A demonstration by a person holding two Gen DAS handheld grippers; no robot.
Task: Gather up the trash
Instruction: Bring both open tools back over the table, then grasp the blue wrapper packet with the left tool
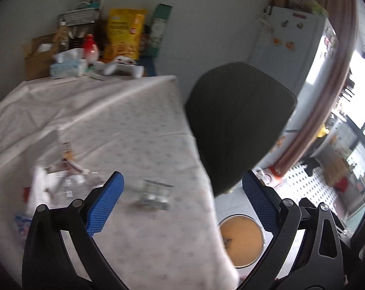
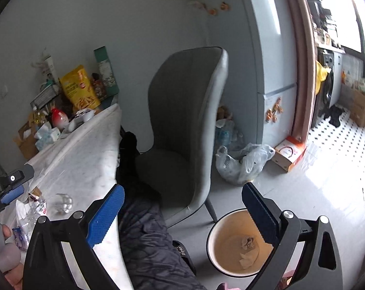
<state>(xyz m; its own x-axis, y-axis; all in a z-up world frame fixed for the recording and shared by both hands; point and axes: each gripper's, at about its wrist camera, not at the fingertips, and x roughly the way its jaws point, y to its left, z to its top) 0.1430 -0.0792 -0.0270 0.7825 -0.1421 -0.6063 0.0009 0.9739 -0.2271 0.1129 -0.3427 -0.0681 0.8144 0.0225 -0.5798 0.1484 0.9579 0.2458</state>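
Observation:
My left gripper (image 1: pixel 182 193) is open and empty above the table's white cloth (image 1: pixel 124 125). A clear plastic cup (image 1: pixel 155 192) lies just ahead of it. A heap of wrappers and crumpled plastic (image 1: pixel 56 181) lies to its left. My right gripper (image 2: pixel 182 203) is open and empty, out past the table edge. Below it on the floor stands a round bin (image 2: pixel 233 241) with crumpled paper (image 2: pixel 249 249) inside. The bin also shows in the left wrist view (image 1: pixel 241 240). The right wrist view shows the cup (image 2: pixel 61 203), the wrappers (image 2: pixel 30 213) and the left gripper (image 2: pixel 10 188).
A grey chair (image 2: pixel 182 125) stands at the table's side, dark in the left wrist view (image 1: pixel 238 120). Food bags, boxes and tissues (image 1: pixel 95 46) crowd the table's far end. A plastic bag (image 2: pixel 242 162) and a box (image 2: pixel 290 153) lie by the fridge (image 2: pixel 267 60).

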